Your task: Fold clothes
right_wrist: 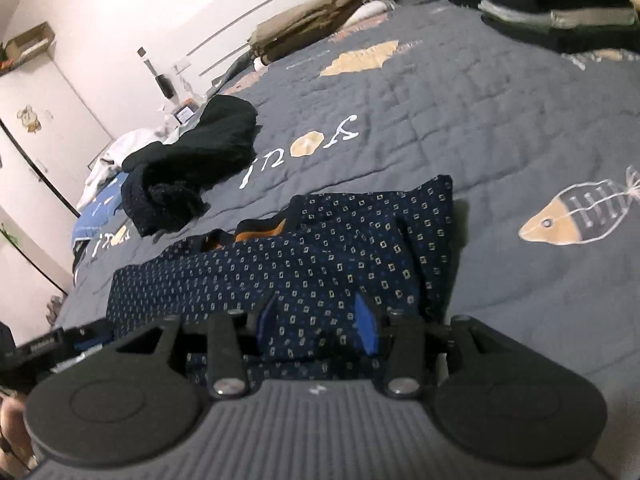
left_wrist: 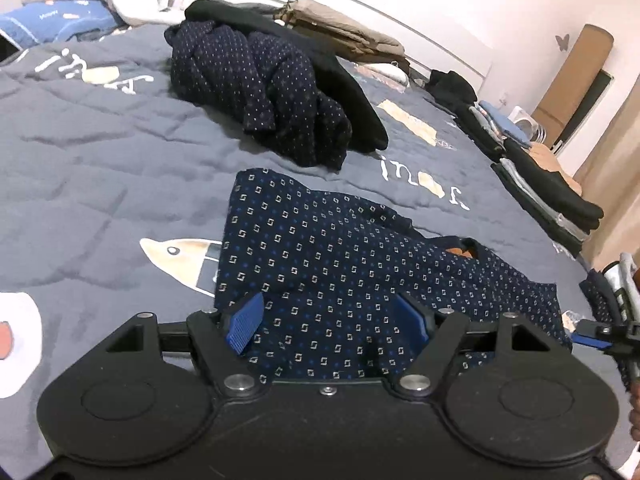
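right gripper [right_wrist: 318,330] fingers apart | over patterned navy garment [right_wrist: 320,252] | on grey quilt [right_wrist: 460,120]

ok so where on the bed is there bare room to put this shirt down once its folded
Bare quilt lies left of the patterned shirt, out to the fish print. In the right wrist view there is more between the shirt and the fish skeleton print. Crowded: the crumpled dark pile beyond the shirt, and the folded stacks along the right edge.
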A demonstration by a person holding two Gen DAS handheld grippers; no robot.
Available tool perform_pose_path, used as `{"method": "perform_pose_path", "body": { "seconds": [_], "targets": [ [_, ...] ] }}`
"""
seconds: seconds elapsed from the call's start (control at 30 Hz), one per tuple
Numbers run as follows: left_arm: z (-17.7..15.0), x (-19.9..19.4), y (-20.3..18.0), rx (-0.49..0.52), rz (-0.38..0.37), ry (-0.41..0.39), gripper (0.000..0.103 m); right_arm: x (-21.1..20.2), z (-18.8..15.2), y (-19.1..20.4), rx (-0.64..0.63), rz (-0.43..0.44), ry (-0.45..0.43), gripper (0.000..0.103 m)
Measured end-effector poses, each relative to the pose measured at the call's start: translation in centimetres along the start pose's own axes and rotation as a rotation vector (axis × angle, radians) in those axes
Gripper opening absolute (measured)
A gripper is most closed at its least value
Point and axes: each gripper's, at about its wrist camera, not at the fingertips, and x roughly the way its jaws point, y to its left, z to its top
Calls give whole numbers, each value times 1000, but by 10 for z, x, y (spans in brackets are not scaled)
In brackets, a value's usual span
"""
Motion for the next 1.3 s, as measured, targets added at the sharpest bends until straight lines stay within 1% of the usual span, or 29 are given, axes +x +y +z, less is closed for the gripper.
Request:
{"method": "perform_pose_path", "body": {
  "seconds": [0.13, 0.2, 0.3, 0.43, 0.5, 0.6, 0.67, 0.77, 0.8, 0.83, 0.87, 1.0, 1.13, 1.23, 1.3],
  "targets": [
    [-7, -14, -9, 40, 22, -23, 71, -18, -20, 6, -83, -65, 1, 44],
    [-12, -23, -17, 51, 22, -35, 71, -24, -30, 10, -120, -90, 1, 44],
    [-19, -39, -27, 63, 9, -62, 71, -41, -44, 15, -156, -98, -15, 44],
    [-29, -57, -36, 93, 25, -77, 71, -64, -59, 19, -185, -123, -46, 44],
    [-38, -63, -38, 116, 36, -69, 71, -73, -67, 18, -181, -112, -62, 44],
    [-49, -73, -39, 140, 57, -61, 71, -79, -77, 20, -188, -132, -46, 45],
    [-54, -81, -36, 136, 67, -64, 71, -83, -80, 20, -178, -133, -50, 45],
    [-61, -95, -30, 103, 120, -77, 71, -88, -85, 19, -152, -128, -55, 45],
    [-63, -99, -28, 99, 133, -69, 73, -89, -87, 18, -143, -126, -57, 45],
    [-65, -102, -26, 95, 146, -60, 79, -90, -88, 17, -136, -125, -58, 45],
    [-66, -105, -24, 99, 160, -57, 81, -91, -89, 16, -131, -126, -56, 46],
    [-68, -115, -16, 111, 212, -52, 81, -91, -90, 12, -99, -135, -53, 46],
    [-64, -122, -6, 124, 242, -82, 81, -90, -90, 10, -93, -141, -60, 46],
    [-59, -118, 2, 136, 251, -89, 81, -85, -90, 9, -93, -146, -56, 46],
    [-55, -112, 6, 142, 252, -87, 79, -79, -90, 8, -90, -150, -45, 46]
  ]
}}
